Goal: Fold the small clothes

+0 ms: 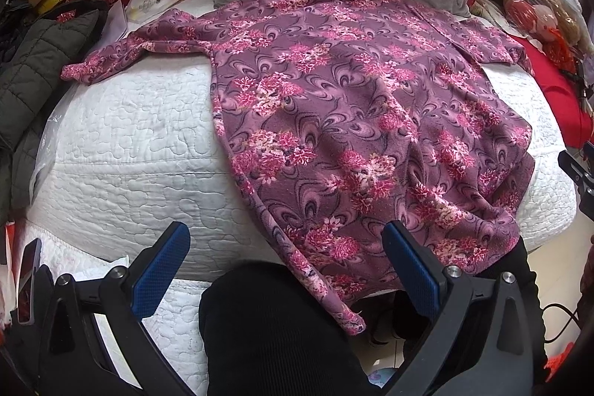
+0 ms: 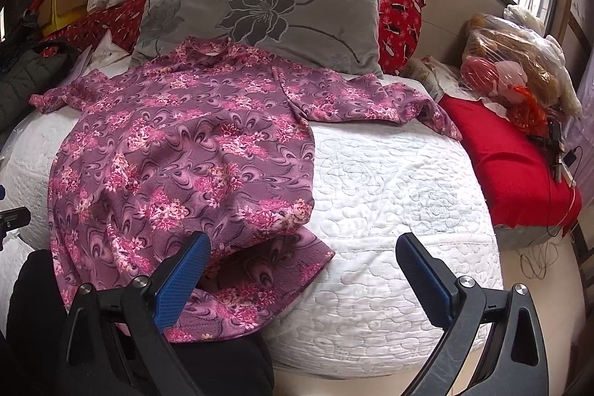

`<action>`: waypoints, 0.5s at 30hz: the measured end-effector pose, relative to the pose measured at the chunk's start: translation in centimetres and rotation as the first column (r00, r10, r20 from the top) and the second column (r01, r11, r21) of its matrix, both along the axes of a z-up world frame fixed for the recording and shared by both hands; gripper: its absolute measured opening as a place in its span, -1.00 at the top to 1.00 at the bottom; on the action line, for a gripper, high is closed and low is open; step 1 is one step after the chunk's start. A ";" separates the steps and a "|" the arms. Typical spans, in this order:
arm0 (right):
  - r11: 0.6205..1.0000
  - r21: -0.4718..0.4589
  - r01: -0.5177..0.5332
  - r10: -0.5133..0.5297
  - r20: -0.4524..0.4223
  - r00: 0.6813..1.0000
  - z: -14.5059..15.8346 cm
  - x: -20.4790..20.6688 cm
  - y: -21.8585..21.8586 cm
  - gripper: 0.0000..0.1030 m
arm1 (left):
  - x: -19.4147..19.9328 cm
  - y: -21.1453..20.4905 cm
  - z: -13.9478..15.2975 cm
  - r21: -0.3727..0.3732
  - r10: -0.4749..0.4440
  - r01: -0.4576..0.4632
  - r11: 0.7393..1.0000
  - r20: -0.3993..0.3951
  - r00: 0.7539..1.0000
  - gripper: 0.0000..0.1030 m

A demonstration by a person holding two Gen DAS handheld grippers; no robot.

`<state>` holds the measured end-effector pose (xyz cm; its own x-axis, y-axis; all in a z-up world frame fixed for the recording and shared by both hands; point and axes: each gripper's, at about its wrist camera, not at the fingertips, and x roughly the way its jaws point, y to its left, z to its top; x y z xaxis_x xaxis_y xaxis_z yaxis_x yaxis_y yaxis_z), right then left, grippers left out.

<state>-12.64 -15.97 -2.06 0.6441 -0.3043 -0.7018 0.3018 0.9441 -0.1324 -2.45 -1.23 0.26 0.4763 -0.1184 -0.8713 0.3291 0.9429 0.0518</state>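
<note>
**Inspector:** Item under task: one floral top [image 1: 334,106], purple with pink flowers. It lies spread on the white quilted bed [image 1: 130,136], collar toward the grey pillow [image 2: 267,13] at the head edge, hem hanging over the near edge onto the person's dark-trousered knee [image 1: 274,321].

**Assistant:** Sleeves?

**Inspector:** Both out sideways. The left sleeve [image 1: 126,58] reaches toward the left edge; the right sleeve [image 2: 371,99] lies crumpled toward the red cushion [image 2: 512,166]. The hem corner [image 2: 297,247] is turned up, showing the underside.

**Assistant:** Tongs?

**Inspector:** Left gripper [image 1: 286,270] wide apart, holding nothing, hovering over the hem. Right gripper [image 2: 300,277] likewise wide and empty, over the near edge beside the hem corner.

**Assistant:** Recommendation?

**Inspector:** In my judgement folding has not begun. Flatten the turned hem corner and smooth the centre wrinkles first. Pinch one cloth layer only, not the quilt. Fold each sleeve inward squarely before bringing hem to collar. Risk: the overhanging hem may drag the garment off the near edge.
</note>
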 end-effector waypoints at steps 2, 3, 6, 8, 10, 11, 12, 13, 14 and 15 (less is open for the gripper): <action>1.000 0.000 0.002 -0.002 0.000 1.000 0.0 0.0 -0.1 -0.96 | 0.1 0.1 0.0 -0.001 0.003 -0.003 1.000 -0.004 1.000 -1.00; 1.000 0.001 0.002 -0.002 0.000 1.000 0.0 0.0 -0.1 -0.96 | 0.1 0.1 -0.1 -0.001 0.004 -0.004 1.000 -0.005 1.000 -1.00; 1.000 -0.002 0.004 -0.004 -0.002 1.000 0.0 0.0 -0.2 -0.96 | 0.2 0.1 -0.1 -0.004 0.007 -0.007 1.000 -0.012 1.000 -1.00; 1.000 -0.003 0.004 -0.004 -0.003 1.000 0.1 0.1 -0.2 -0.96 | 0.3 0.1 -0.1 -0.006 0.008 -0.008 1.000 -0.014 1.000 -1.00; 1.000 -0.001 0.005 -0.005 -0.003 1.000 0.1 0.1 -0.2 -0.96 | 0.3 0.1 -0.1 -0.005 0.006 -0.006 1.000 -0.013 1.000 -1.00; 1.000 0.001 0.002 -0.002 -0.003 1.000 0.1 0.2 -0.2 -0.96 | 0.3 0.2 -0.1 -0.004 0.005 -0.005 1.000 -0.013 1.000 -1.00; 1.000 0.001 0.000 0.000 -0.004 1.000 0.1 0.2 -0.3 -0.96 | 0.4 0.1 -0.1 -0.002 0.004 -0.005 1.000 -0.013 1.000 -1.00; 1.000 0.002 -0.003 0.003 -0.004 1.000 0.0 0.2 -0.3 -0.96 | 0.5 0.1 -0.1 -0.002 0.005 -0.005 1.000 -0.014 1.000 -1.00; 1.000 0.003 -0.004 0.004 -0.006 1.000 0.0 0.3 -0.3 -0.96 | 0.6 0.2 -0.2 -0.003 0.008 -0.008 1.000 -0.017 1.000 -1.00; 1.000 0.003 -0.003 0.003 -0.006 1.000 0.0 0.3 -0.4 -0.96 | 0.7 0.3 -0.2 -0.005 0.012 -0.013 1.000 -0.020 1.000 -1.00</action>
<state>-12.34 -16.34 -2.08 0.6406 -0.3000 -0.7069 0.2980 0.9455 -0.1312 -1.76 -0.93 0.03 0.4605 -0.1170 -0.8799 0.3181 0.9472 0.0406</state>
